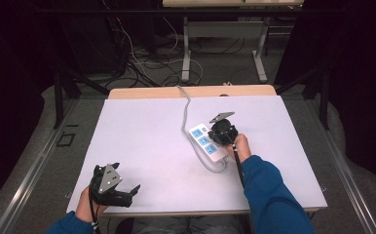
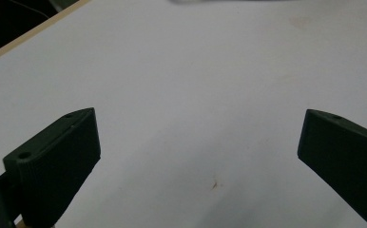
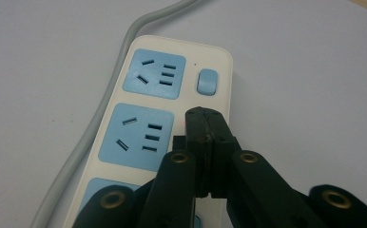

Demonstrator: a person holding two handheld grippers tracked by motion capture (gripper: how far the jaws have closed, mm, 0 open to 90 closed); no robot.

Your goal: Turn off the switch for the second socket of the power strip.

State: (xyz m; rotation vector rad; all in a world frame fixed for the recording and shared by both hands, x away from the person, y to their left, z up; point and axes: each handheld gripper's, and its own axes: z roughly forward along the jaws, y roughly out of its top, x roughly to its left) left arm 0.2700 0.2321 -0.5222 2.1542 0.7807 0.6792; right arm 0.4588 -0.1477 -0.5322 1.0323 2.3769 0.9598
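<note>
Right gripper [image 3: 205, 118] has its jaws clenched flat together with nothing between them, tip pointing down at the power strip [image 3: 167, 118]. The tip sits over the middle socket's rocker switch spot, on the strip's switch-side edge; contact can't be confirmed, the tip hides that switch. The far socket's blue switch [image 3: 207, 81] is visible just beyond the tip, along the same edge. Likely step: pressing a socket switch with the closed tip.

In the high view the power strip [image 1: 208, 143] lies right of table centre. Its long axis runs diagonally from far-left to near-right, and its grey cable [image 1: 186, 109] leads off toward the table's far edge. The right gripper [image 1: 223, 130] comes at it from the near-right, so the switches lie straight under and ahead of the tip, along the strip's length.

Left gripper [image 1: 127, 191] is released, jaws wide apart, holding nothing. It rests at the near-left corner, well apart from the strip. The right hand is plainly the nearer one.

Surface is a pale sheet [image 2: 196, 85] covering a wooden table [image 1: 191, 91], with one small brownish fleck. The room is dark, with floor cables and another table's legs behind.
</note>
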